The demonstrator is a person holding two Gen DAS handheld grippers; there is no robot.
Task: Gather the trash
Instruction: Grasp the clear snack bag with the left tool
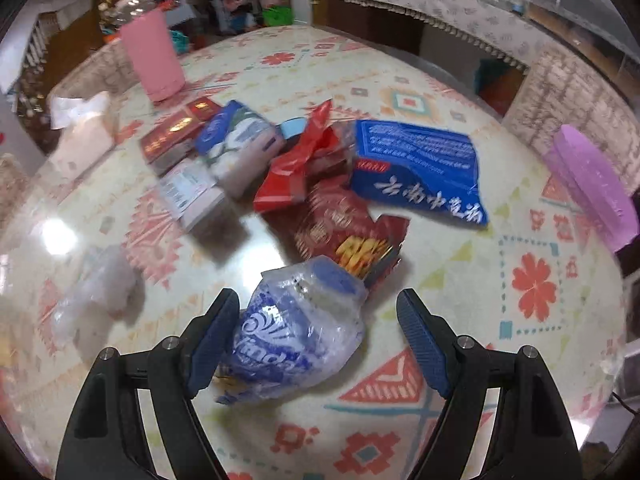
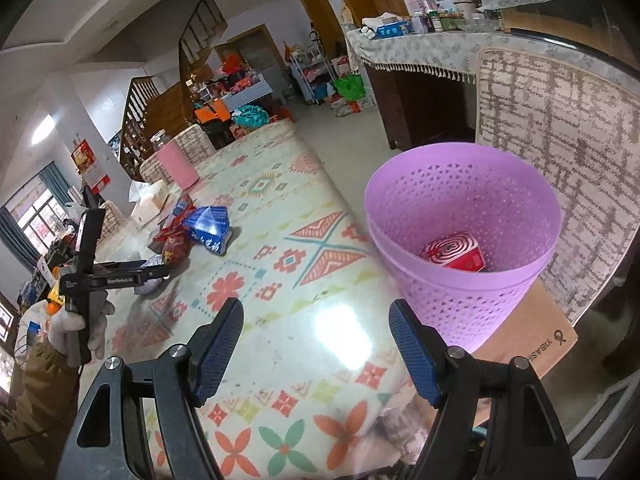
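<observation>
My left gripper is open over the patterned table, its jaws wide on either side of a crumpled blue-and-clear plastic wrapper; the left finger touches it. Beyond lie a red snack bag, a red wrapper, a blue packet with white writing, a blue-white pack and red boxes. My right gripper is open and empty above the table, left of a purple perforated bin holding a red box. The left gripper also shows in the right wrist view, beside the trash pile.
A pink cylinder stands at the far side of the table, with a tissue box to its left. A clear plastic scrap lies at left. The bin rim shows at right. The bin rests on a cardboard box against a chair.
</observation>
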